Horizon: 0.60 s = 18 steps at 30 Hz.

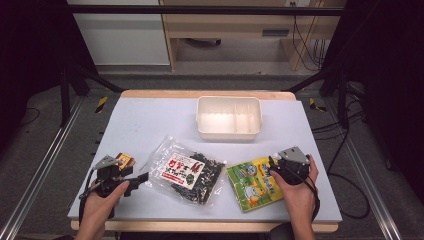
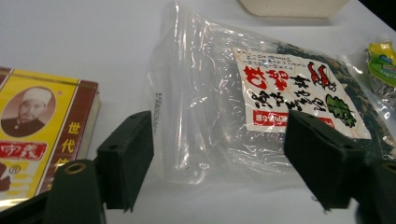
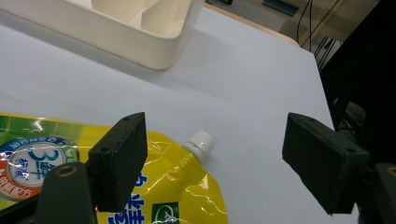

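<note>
Pale grey-white and wood-edged, the counter [image 1: 150, 120] stands in a dim room with black frame rails on both sides and light furniture beyond its far end.

At the near middle lies a clear plastic bag of dark dried seaweed [image 1: 187, 171] with a white and red label. In the left gripper view the bag [image 2: 224, 98] lies flat just ahead of the left tool's black jaws, its transparent sealed end nearest them; the pads stand wide apart and press on nothing. The left tool [image 1: 131, 179] sits at the near left of the counter, held in the person's left hand [image 1: 102, 200], pointing right toward the bag.

Just left of that tool lies a small yellow and maroon box [image 1: 125, 161] bearing a printed portrait, seen close at the left edge of the left gripper view [image 2: 42, 140].

To the right of the bag lies a yellow and green spouted pouch [image 1: 252, 184] with a white screw cap [image 3: 201, 143]. The right tool [image 1: 280, 167] hovers at the pouch's right edge, held in the right hand [image 1: 297, 192]. Its jaws are wide, and the cap lies between them, nearer the left jaw and untouched.

At the far middle stands a cream tray [image 1: 229, 131] with inner dividers, well apart from both tools.
</note>
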Motion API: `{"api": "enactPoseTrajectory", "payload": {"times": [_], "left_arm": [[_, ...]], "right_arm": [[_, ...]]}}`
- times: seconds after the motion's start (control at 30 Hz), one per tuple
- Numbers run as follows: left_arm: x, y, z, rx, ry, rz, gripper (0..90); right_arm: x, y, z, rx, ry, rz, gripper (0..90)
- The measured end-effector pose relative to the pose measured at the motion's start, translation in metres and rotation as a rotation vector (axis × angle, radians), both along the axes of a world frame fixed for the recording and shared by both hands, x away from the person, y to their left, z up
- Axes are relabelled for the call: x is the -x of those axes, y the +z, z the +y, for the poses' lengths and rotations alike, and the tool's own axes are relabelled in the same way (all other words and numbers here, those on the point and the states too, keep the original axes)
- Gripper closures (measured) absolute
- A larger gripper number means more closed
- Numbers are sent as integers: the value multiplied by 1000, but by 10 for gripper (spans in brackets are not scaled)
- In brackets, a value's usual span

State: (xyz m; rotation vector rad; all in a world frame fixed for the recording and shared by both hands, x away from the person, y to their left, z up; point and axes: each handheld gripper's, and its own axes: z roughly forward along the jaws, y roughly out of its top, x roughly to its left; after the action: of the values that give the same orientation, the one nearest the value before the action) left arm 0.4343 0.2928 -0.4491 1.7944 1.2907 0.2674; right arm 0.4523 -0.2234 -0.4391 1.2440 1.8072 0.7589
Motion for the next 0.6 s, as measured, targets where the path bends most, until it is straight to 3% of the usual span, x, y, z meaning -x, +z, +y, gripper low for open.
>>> {"api": "enactPoseTrajectory", "payload": {"times": [0.2,0.23,0.33,0.6], "left_arm": [[-1,-5,2,18,48,50,326],[-1,-7,3,-6,69,56,326],[-3,-9,4,-21,86,65,321],[-11,-20,2,37,85,134,356]], "right_arm": [[0,-1,-1,5,5,5,226],[1,-1,-1,0,4,5,226],[0,-1,-1,-5,2,4,226],[0,-1,2,3,13,11,226]]}}
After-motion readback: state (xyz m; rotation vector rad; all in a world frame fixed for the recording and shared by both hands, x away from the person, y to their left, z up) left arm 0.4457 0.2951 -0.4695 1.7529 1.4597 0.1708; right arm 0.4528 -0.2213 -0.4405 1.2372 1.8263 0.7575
